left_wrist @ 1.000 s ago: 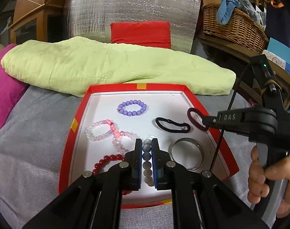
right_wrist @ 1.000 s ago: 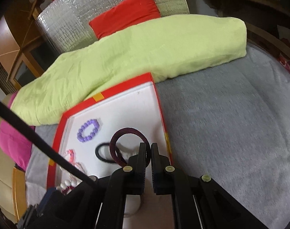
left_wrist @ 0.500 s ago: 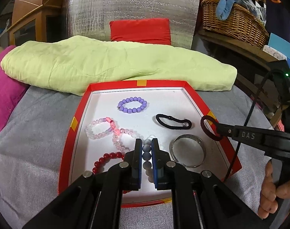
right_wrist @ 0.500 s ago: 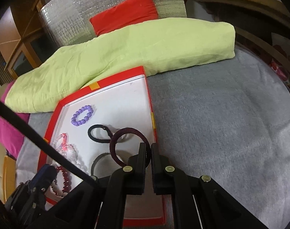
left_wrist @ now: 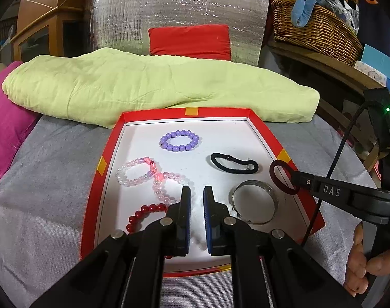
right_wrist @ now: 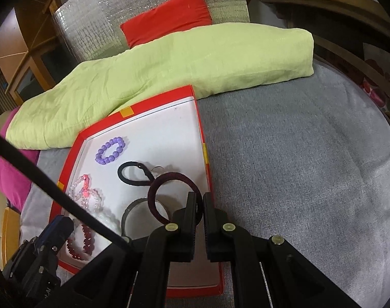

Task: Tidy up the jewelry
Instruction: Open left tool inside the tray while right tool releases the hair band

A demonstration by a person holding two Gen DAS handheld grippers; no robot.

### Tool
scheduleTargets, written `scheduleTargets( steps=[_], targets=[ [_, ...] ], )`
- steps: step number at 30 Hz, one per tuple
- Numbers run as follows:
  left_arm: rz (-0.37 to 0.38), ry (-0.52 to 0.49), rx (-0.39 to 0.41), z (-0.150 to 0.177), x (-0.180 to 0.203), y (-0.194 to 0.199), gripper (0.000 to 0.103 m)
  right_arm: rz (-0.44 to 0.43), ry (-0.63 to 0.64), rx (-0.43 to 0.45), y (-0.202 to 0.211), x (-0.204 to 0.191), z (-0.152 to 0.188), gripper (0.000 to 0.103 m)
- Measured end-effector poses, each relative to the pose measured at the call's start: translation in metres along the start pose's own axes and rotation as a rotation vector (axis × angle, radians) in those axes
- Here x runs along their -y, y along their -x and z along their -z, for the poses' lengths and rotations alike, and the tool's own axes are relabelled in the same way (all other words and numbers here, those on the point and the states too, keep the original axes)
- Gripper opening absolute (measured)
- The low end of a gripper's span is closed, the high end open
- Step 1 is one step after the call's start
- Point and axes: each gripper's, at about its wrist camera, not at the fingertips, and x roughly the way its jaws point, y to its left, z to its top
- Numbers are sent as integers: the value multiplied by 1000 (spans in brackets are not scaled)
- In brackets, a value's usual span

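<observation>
The only lettering that can be read is "DAS", in pale capitals on the side of the black finger [left_wrist: 330, 191] of the right tool [left_wrist: 293, 177], seen from the left wrist view. A light blue box [left_wrist: 382, 69] at that view's right edge carries white print, too small and cropped to make out. The right wrist view shows no legible text.

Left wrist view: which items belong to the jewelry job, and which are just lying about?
Job:
red tray
purple bead bracelet
pink bead bracelets
dark red bead bracelet
black hair tie
silver bangle
maroon hair tie, held in the right gripper

Lying about:
green blanket
red cushion
wicker basket
magenta pillow
</observation>
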Motion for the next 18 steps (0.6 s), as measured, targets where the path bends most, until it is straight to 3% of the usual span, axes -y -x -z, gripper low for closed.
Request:
scheduleTargets(
  steps=[11,13,18],
  targets=[
    [-10,-12,-11,1,2,0,12,-1,-5,19,-6,-1,1,7],
    [-14,-11,-11,1,2,0,28,0,-4,29,-7,-2,1,7],
    [-30,-12,2,0,1,3,45,-9,-10,40,-8,-2,-1,8]
  ],
)
